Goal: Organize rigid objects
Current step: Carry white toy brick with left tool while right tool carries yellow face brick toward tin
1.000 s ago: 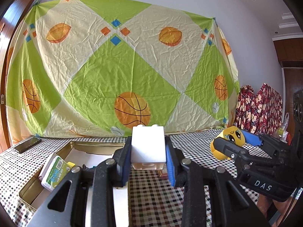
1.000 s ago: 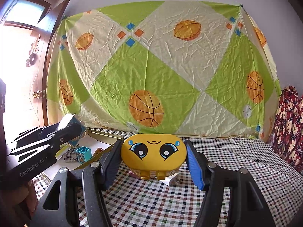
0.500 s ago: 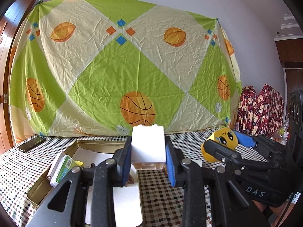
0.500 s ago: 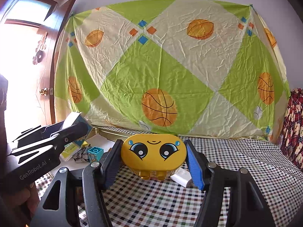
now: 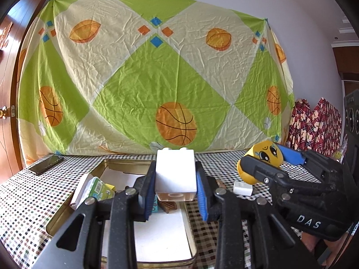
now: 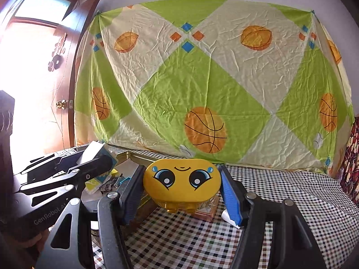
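The left tool (image 5: 176, 196) was closed on a white building block (image 5: 175, 171), its blue pads pressed flat against the block's two side faces, holding it up over the near end of the open gold tin (image 5: 74, 208) that sat on the checked bench (image 5: 22, 192). The right tool (image 6: 181, 192) stood wider, clamped across the ends of a yellow oval block with a cartoon face (image 6: 181, 182), lifted clear of the bench just to the right of the tin. Both pieces looked like hollow moulded plastic: light, stiff and unlikely to deform, but smooth enough to slip if the grip slackened. The white block's flat parallel sides seemed the sound place to hold it, as it was held; the yellow one's rounded ends gave the pads less to bear on, so it was probably the likelier of the two to twist or squirt out. Inside the tin lay a green-and-white packet (image 5: 98, 187) bearing a barcode, its other print too small to read, beside a small brown comb (image 5: 168, 206). A small white piece (image 5: 242, 188) lay on the cloth near the tin, and a dark phone (image 5: 46, 164) lay at the bench's far left. The right tool's body read "DAS" in the left wrist view; the left tool's read "GenRobot.AI" in the right wrist view.
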